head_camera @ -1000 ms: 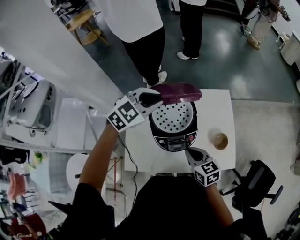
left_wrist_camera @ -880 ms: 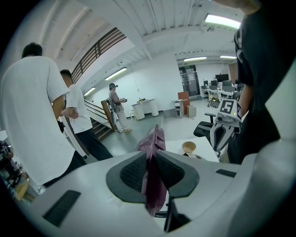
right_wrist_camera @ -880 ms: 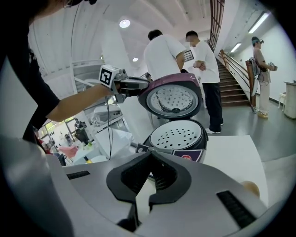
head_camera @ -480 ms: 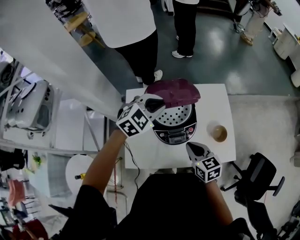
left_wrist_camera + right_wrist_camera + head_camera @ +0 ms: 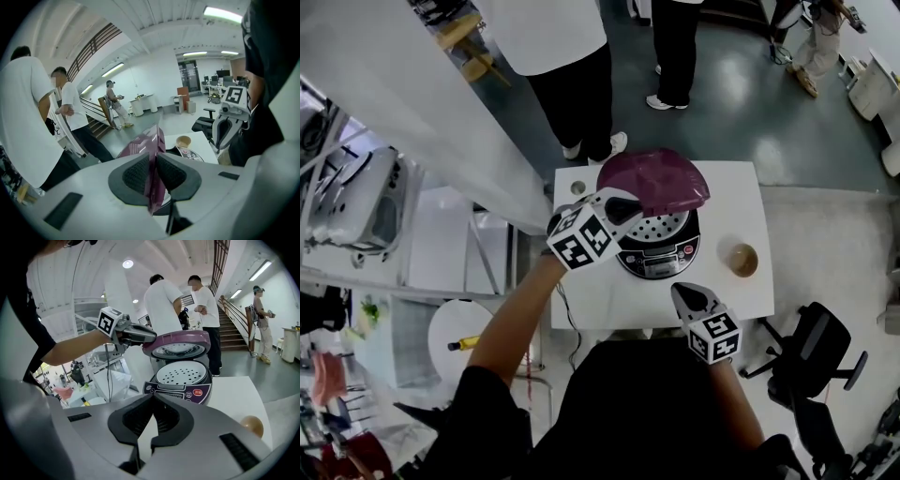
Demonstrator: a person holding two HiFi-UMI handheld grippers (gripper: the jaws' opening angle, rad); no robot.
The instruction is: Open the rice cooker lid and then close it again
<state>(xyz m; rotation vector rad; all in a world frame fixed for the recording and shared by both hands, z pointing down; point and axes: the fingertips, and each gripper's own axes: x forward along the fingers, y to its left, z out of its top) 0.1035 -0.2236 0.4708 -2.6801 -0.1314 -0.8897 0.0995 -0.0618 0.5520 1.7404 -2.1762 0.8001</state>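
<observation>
The rice cooker [image 5: 659, 246] stands on the white table [image 5: 741, 202], its perforated inner tray showing. Its purple lid [image 5: 654, 180] is tilted partway down over the pot. My left gripper [image 5: 628, 204] is shut on the lid's left edge. In the left gripper view the lid [image 5: 143, 146] runs as a thin sheet between the pads of that gripper [image 5: 152, 165], whose jaws have just been closing on it. My right gripper [image 5: 686, 298] hovers shut and empty near the table's front edge. In the right gripper view the cooker [image 5: 180, 380] and the lid [image 5: 178, 344] lie ahead of it [image 5: 151, 420].
A small brown bowl [image 5: 741, 260] sits on the table right of the cooker. People [image 5: 572, 56] stand just beyond the table's far side. An office chair [image 5: 820, 347] is at the right. A power cord [image 5: 562, 305] hangs off the table's left edge.
The lid has swung down from near upright toward the pot, with my left gripper going down and forward with it. My right gripper has drawn back slightly from the cooker's front.
</observation>
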